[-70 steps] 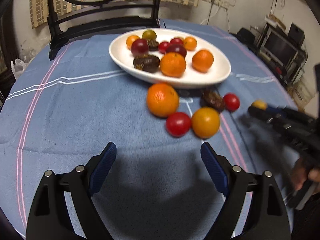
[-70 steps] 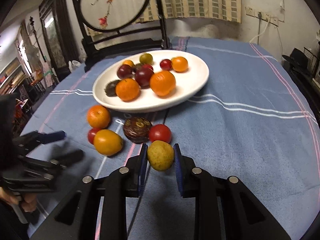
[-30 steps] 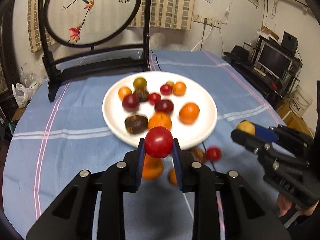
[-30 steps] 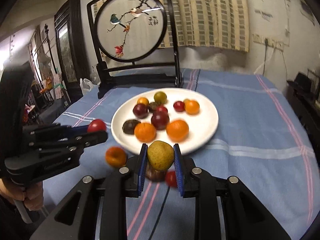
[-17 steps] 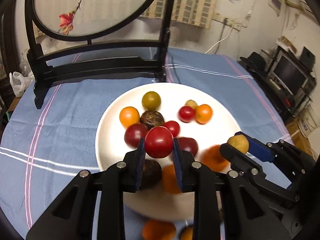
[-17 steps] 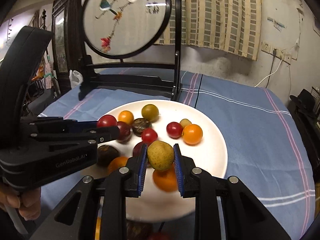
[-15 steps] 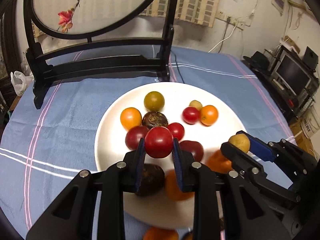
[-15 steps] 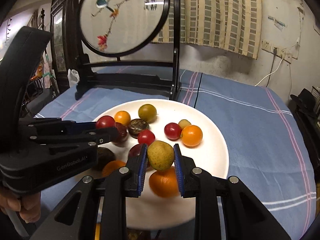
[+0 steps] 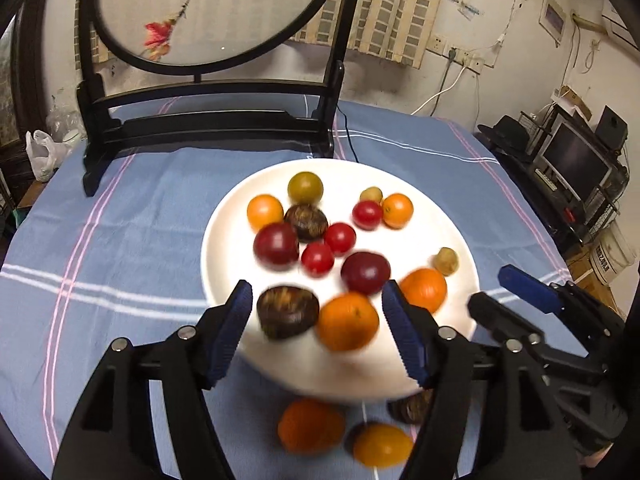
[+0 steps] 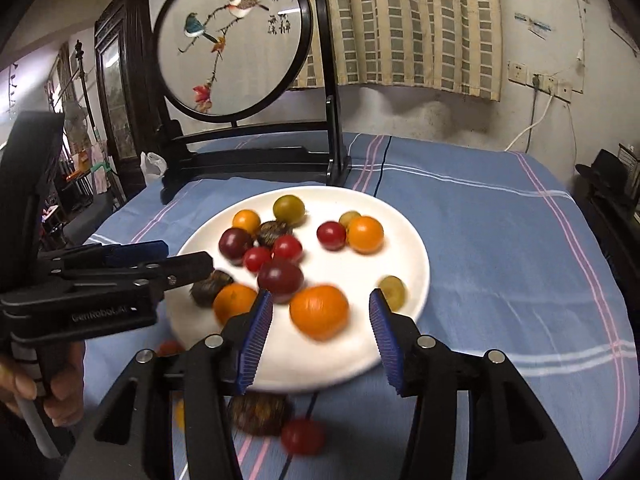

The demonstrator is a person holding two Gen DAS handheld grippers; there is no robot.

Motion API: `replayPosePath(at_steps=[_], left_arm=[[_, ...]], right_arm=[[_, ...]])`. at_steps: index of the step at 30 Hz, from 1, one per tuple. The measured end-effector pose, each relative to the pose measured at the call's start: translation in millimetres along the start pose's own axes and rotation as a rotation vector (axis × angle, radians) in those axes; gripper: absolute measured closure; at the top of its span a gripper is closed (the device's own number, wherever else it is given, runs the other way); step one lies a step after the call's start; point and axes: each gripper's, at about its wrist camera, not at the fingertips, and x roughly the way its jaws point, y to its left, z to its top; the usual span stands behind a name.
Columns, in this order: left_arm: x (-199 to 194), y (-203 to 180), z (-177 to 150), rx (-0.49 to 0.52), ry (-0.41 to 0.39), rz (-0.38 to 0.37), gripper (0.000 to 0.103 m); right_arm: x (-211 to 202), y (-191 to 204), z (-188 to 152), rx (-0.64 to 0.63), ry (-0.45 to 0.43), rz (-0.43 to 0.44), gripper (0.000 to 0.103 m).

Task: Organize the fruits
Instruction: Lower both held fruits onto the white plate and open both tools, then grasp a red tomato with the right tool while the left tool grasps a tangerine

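A white plate [image 9: 456, 236] [image 10: 404, 248] on the blue cloth holds several fruits: oranges, red tomatoes, dark plums, brown passion fruits. A red tomato [image 9: 317, 259] [image 10: 257, 259] lies mid-plate and a yellow-green fruit [image 9: 446, 261] [image 10: 392, 291] near its right rim. My left gripper [image 9: 320, 332] is open and empty over the plate's near edge. My right gripper [image 10: 320, 336] is open and empty over the near right part. Off the plate lie an orange [image 9: 310, 426], a yellow-orange fruit [image 9: 382, 444], a brown fruit [image 10: 260, 410] and a red tomato [image 10: 302, 436].
A black stand with a round embroidered screen [image 9: 208, 120] [image 10: 240, 144] stands behind the plate. A black cable [image 9: 348, 136] runs off the table's far side. The table edge falls off at right, with a TV and shelves [image 9: 576, 160] beyond.
Both grippers have opened and let go: the red tomato and the yellow-green fruit now lie on the plate. Both grippers have drawn back slightly toward the near rim.
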Motion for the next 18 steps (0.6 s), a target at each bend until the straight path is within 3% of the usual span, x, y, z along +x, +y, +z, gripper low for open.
replayPosePath(at_steps=[9, 15, 18], left_arm=[[-26, 3, -62, 0.002, 0.034, -0.007, 0.032], [-30, 16, -83, -0.005, 0.006, 0.007, 0.031], [-25, 24, -85, -0.024, 0.034, -0.019, 0.031]], right_arm=[[-30, 2, -48, 0.067, 0.060, 0.009, 0.051], [-33, 11, -74, 0.047, 0.124, -0.025, 0.051], [-27, 18, -84, 0.009, 0.171, -0.061, 0.051]])
